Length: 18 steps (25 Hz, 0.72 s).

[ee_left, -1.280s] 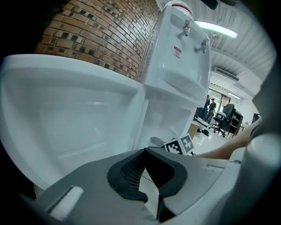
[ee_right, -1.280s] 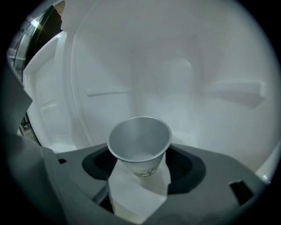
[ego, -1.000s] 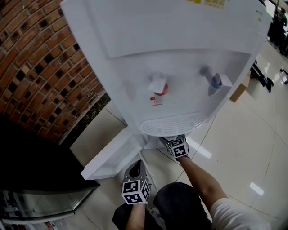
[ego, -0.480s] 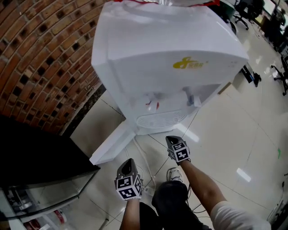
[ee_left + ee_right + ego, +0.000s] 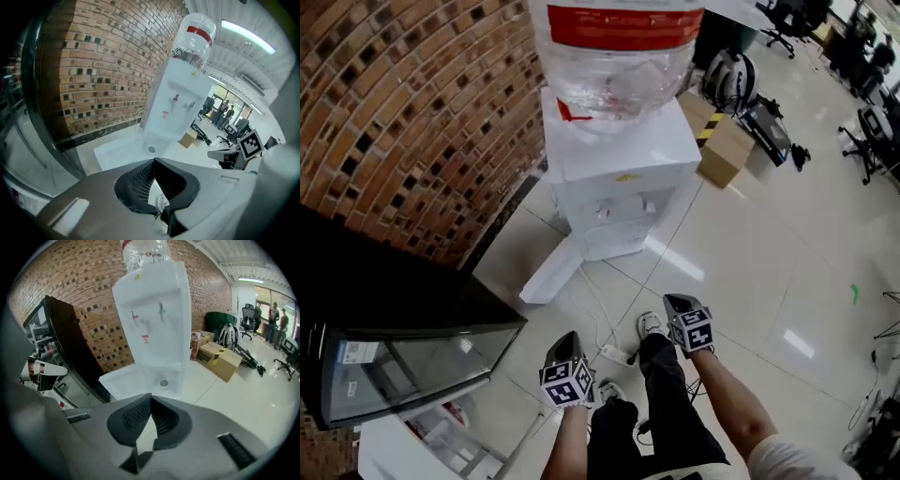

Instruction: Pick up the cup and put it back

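Over floor (image 5: 750,244), L hand-held gripper (image 5: 567,341) & R hand-held gripper (image 5: 679,303): jaws together, empty

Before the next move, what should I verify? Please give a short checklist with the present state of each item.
1. Left gripper empty, jaws together: ok.
2. Right gripper empty, jaws together: ok.
3. Cup inside the lower compartment of the water dispenser: ok.
4. Cup upright: cannot tell, too small.
5. Compartment door closed: not ok, it hangs open.
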Each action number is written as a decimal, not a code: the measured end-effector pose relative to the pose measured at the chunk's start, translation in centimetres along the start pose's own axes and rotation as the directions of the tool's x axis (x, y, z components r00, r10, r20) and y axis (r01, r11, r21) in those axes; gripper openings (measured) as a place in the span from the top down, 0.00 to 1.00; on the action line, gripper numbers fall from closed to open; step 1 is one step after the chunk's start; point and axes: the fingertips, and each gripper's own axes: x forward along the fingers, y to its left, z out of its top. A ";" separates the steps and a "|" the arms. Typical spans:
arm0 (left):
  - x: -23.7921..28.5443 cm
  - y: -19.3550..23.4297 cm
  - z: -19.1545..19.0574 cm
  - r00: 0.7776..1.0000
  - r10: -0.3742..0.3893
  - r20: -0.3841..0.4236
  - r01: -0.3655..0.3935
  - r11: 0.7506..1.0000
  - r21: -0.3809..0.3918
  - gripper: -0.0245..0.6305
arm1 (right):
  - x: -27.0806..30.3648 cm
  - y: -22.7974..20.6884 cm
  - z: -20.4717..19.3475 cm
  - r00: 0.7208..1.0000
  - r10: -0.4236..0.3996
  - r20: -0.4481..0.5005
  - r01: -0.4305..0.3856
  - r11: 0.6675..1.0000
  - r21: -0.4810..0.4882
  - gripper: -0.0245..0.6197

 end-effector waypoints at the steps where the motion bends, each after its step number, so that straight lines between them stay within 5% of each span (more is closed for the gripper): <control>1: -2.2 -1.4 1.0 1.000 -0.017 0.002 0.017 1.000 0.009 0.96 | -3.0 0.7 0.9 1.000 -0.006 0.013 0.006 1.000 0.005 0.95; 9: -15.9 -10.1 7.1 0.987 -0.154 0.036 0.151 0.986 0.074 0.96 | -21.6 5.7 8.0 0.985 -0.045 0.169 0.035 0.998 0.061 0.95; 18: -22.7 -15.2 9.3 0.969 -0.238 0.068 0.230 0.967 0.113 0.96 | -31.5 10.0 8.1 0.970 -0.042 0.239 0.004 0.988 0.155 0.95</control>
